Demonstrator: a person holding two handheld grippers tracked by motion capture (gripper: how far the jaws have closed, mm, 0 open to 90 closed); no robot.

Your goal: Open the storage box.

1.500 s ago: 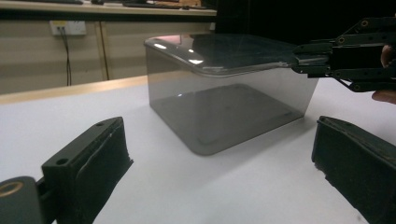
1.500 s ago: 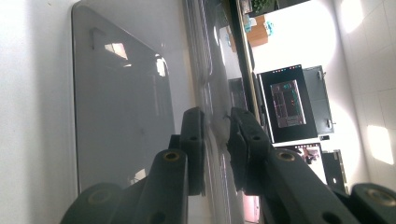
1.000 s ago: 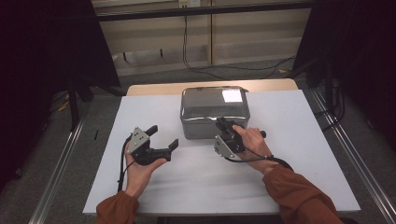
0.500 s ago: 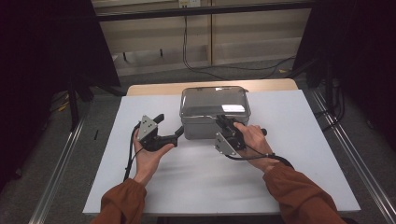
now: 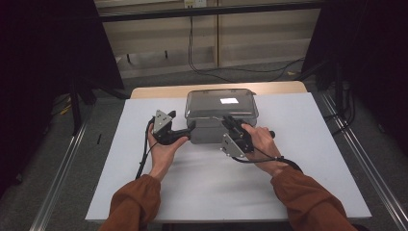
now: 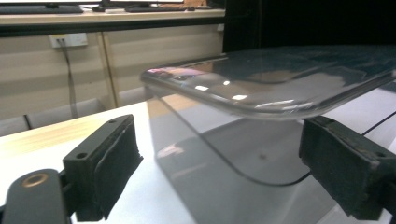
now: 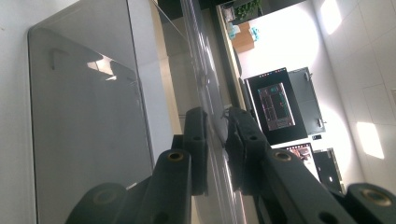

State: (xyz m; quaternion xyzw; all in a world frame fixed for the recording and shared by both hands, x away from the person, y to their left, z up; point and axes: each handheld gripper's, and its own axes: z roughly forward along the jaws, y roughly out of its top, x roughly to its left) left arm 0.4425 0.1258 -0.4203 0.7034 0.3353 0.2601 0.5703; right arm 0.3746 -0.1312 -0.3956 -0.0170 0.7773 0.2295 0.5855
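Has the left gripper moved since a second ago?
Yes. The left gripper has moved right across the white table to the clear box; its jaws, just closing, aren't yet gripping it.

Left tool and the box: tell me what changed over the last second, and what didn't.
The left tool moved across the table toward the clear lidded box, arriving at its left front corner. Its jaws have just been closing a little; they stand either side of the corner without pressing it. The right tool stayed clamped on the lid's front rim, and the box kept its place on the white table.
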